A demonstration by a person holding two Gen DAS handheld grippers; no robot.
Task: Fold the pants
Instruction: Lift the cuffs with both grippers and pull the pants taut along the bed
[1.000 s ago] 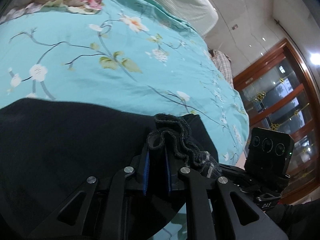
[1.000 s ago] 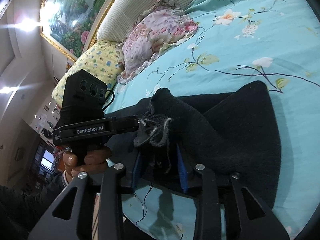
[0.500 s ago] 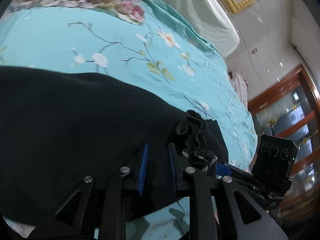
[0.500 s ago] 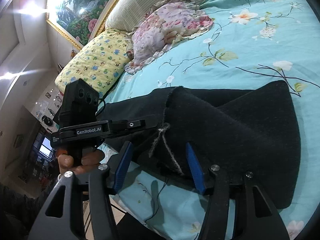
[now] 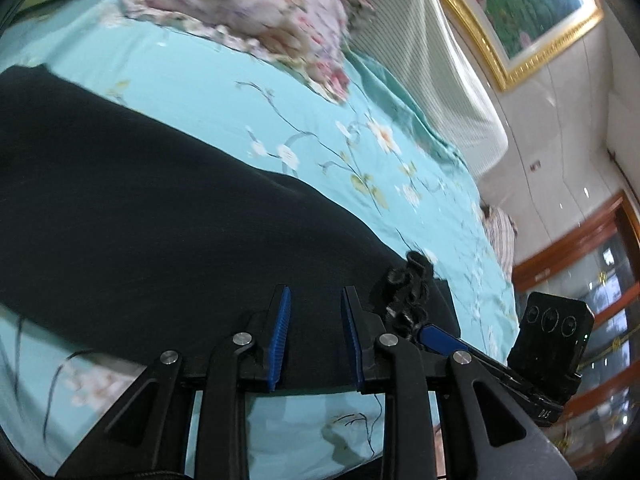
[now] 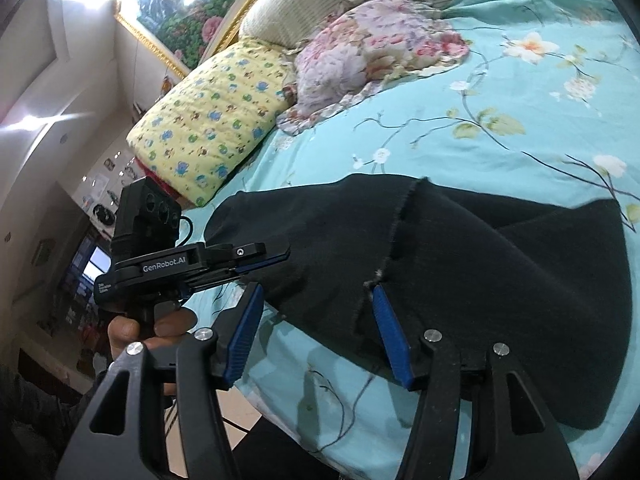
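Note:
The black pants (image 5: 168,216) lie on the turquoise flowered bedspread (image 5: 224,92), near the bed's front edge. In the right wrist view the pants (image 6: 500,280) show a folded layer with a frayed hem edge running down the middle. My left gripper (image 5: 314,300) is open, its blue pads either side of the cloth, holding nothing. A crumpled frayed bit (image 5: 408,284) lies just right of it. My right gripper (image 6: 316,296) is wide open over the pants' near edge. Each gripper shows in the other's view: the left one (image 6: 192,264), the right one (image 5: 552,340).
A pink flowered pillow (image 6: 372,52) and a yellow patterned pillow (image 6: 216,116) lie at the head of the bed, under a padded headboard (image 5: 420,52) and a gold-framed painting (image 5: 520,12). A wooden glass-door cabinet (image 5: 600,280) stands to the right. The floor (image 6: 236,404) shows below the bed edge.
Both grippers have let go of the pants' frayed edge and opened; the cloth has dropped flat onto the bed. The right gripper opened wider and both have pulled back a little.

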